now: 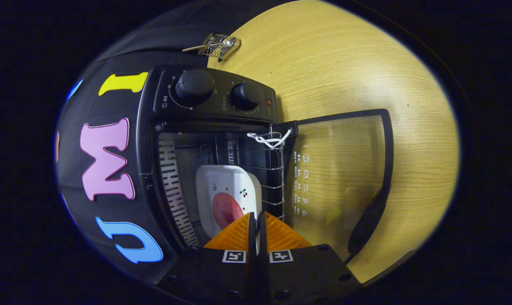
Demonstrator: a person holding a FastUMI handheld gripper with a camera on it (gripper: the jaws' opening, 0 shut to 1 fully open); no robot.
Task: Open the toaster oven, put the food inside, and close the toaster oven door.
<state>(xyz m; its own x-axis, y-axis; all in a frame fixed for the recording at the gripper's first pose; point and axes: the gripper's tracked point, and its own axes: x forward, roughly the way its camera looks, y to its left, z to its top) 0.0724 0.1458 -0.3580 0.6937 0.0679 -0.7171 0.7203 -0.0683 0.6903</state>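
The toaster oven [209,140] stood at one edge of the wooden counter [345,76], against the booth wall, with its glass door [336,178] swung fully open and lying out over the counter. Inside the cavity, a white plate [222,190] bearing a round reddish piece of food [225,209] was seen resting on the wire rack [275,178]. The tongs [256,220] were held just at the plate's near rim, the fingers drawn almost together with only a thin slit between them; whether the plate's rim was pinched in that slit could not be told.

The food was judged to be placed, so the step in hand was release and withdrawal. The fingers should be parted fully before being drawn back, so that the plate is not dragged off the rack. The door should then be caught by its dark handle [366,222] at the outer edge and swung shut steadily.

Small white icons and characters were printed on the glass and around the two knobs [194,84], too small to be read. A small wire tool [218,44] lay at the counter's far edge.
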